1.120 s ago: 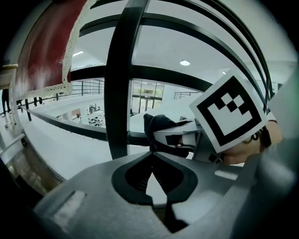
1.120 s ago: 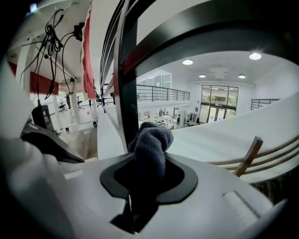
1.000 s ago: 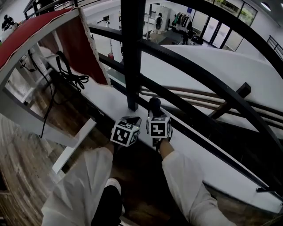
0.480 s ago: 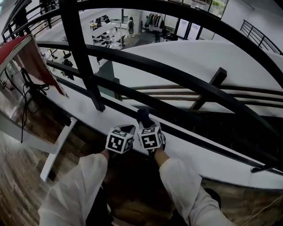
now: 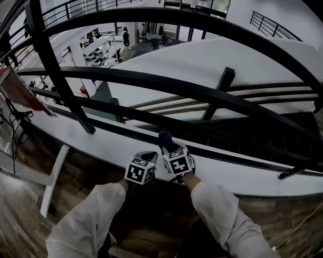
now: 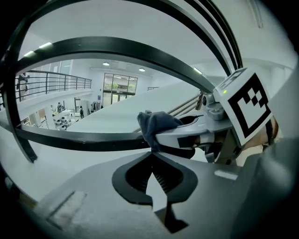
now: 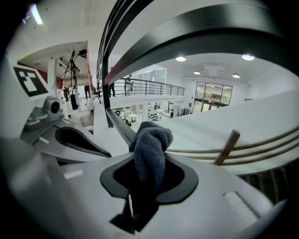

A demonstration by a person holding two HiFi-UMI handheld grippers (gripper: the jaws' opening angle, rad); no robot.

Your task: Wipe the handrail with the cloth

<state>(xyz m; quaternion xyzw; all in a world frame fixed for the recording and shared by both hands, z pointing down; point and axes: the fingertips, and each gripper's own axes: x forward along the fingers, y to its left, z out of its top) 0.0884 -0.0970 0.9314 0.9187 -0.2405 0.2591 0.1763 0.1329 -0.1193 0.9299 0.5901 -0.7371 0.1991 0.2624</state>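
The dark grey cloth point(image 7: 148, 151) is sitting bunched in the right gripper point(image 7: 147, 175), near the black curved handrail point(image 5: 151, 79).

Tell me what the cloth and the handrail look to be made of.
Cloth: soft knitted or terry fabric, dark grey-blue and matt. Its ribbed, fuzzy weave shows in the right gripper view.
Handrail: probably painted metal, black with a dull sheen. It is smooth and evenly curved, with faint light streaks along it.
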